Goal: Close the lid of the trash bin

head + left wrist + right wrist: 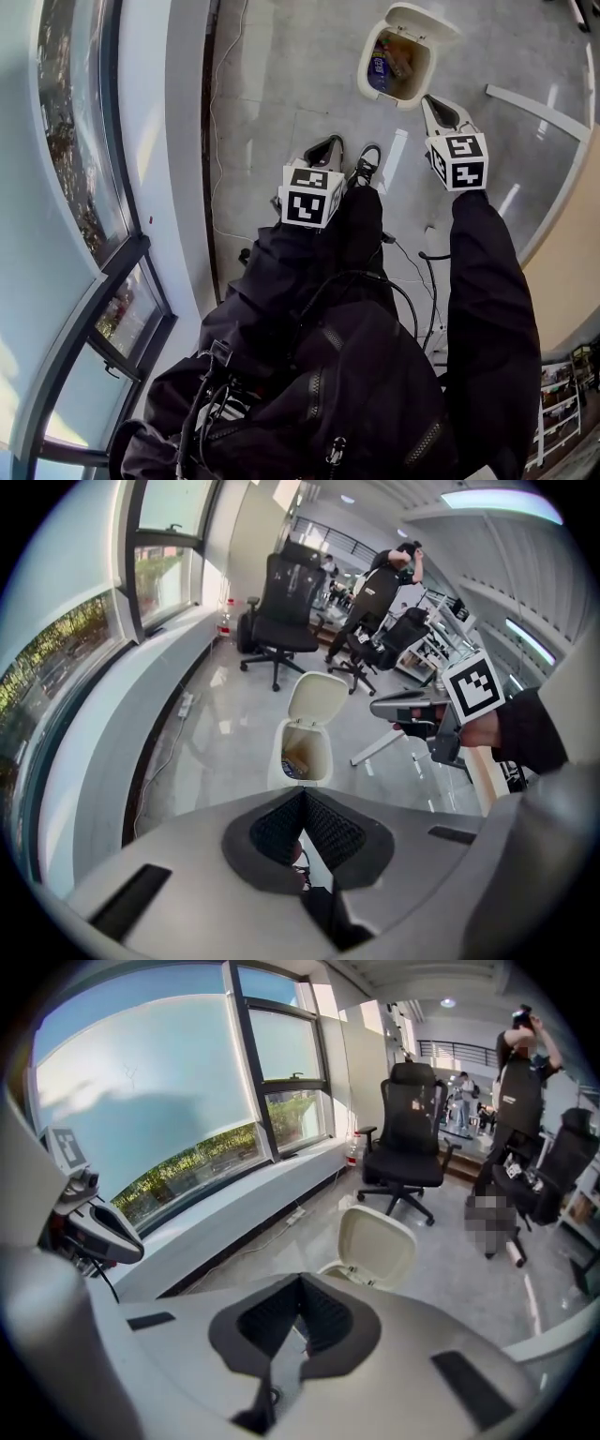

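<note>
A cream trash bin (398, 67) stands on the grey floor ahead of me, its flip lid (422, 21) raised upright at the far side and rubbish visible inside. My right gripper (433, 101) is shut and empty, its tips just short of the bin's near right rim. Further back and to the left, my left gripper (328, 142) is also shut with nothing in it. The left gripper view shows the bin (305, 754) and lid (317, 697) beyond the closed left gripper (303, 794). In the right gripper view the lid's inner face (377, 1246) sits just past the right gripper (300, 1279).
A curved window wall (84, 141) runs along the left, with a cable (220, 112) on the floor beside it. A white table frame (534, 108) lies to the right of the bin. Black office chairs (281, 611) stand beyond it. My shoe (366, 165) is between the grippers.
</note>
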A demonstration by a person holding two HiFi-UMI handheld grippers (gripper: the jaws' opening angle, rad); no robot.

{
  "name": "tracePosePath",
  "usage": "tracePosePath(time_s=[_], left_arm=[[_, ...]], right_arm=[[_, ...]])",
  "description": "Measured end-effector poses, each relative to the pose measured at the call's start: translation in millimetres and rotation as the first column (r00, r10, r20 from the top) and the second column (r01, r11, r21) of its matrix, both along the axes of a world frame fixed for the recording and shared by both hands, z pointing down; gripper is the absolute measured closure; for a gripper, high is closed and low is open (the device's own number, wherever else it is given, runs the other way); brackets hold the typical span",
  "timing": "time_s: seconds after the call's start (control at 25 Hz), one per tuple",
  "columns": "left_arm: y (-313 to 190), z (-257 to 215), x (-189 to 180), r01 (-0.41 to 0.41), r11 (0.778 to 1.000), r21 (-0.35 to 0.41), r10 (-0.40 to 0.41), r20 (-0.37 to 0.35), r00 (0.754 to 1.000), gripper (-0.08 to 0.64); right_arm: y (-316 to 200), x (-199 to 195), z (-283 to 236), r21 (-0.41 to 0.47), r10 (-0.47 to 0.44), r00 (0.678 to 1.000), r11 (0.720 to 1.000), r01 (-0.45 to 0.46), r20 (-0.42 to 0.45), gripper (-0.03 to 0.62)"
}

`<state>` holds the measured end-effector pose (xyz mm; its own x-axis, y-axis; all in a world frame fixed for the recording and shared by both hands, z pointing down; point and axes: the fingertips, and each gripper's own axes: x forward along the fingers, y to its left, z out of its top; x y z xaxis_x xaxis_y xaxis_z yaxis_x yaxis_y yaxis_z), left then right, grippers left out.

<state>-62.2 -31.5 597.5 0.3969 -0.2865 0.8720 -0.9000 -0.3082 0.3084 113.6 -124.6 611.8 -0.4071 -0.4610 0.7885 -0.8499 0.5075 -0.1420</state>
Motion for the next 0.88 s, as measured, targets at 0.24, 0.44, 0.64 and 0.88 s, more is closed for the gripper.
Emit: tracePosePath(time_s=[0.24, 0.44, 0.64, 0.88], left_arm=[[11.1, 12.5, -11.2, 0.017, 0.999, -0.029, -0.016, 0.013, 1.0, 0.558], [26.0, 24.5, -18.8, 0.024, 0.998, -0.059, -0.023, 0.019, 1.0, 0.558], [41.4, 37.0, -23.8, 0.032, 0.995, -0.093, -0.03, 0.026, 0.999, 0.557], [53.1, 44.3, -31.6, 0.042, 0.993, -0.115, -0.039, 0.03, 0.999, 0.558]], right_arm=[[-44.1, 16.6, 13.4, 0.035, -0.031, 0.998, 0.999, 0.033, -0.053, 0.588], [-90.4, 31.6, 24.6, 0.064, -0.074, 0.989, 0.995, 0.083, -0.127, 0.588], [-131.5, 44.3, 36.3, 0.074, -0.103, 0.978, 0.99, 0.118, -0.184, 0.563], [-163.1, 53.5, 59.2, 0.047, -0.182, 0.943, 0.978, 0.202, -0.278, 0.504]])
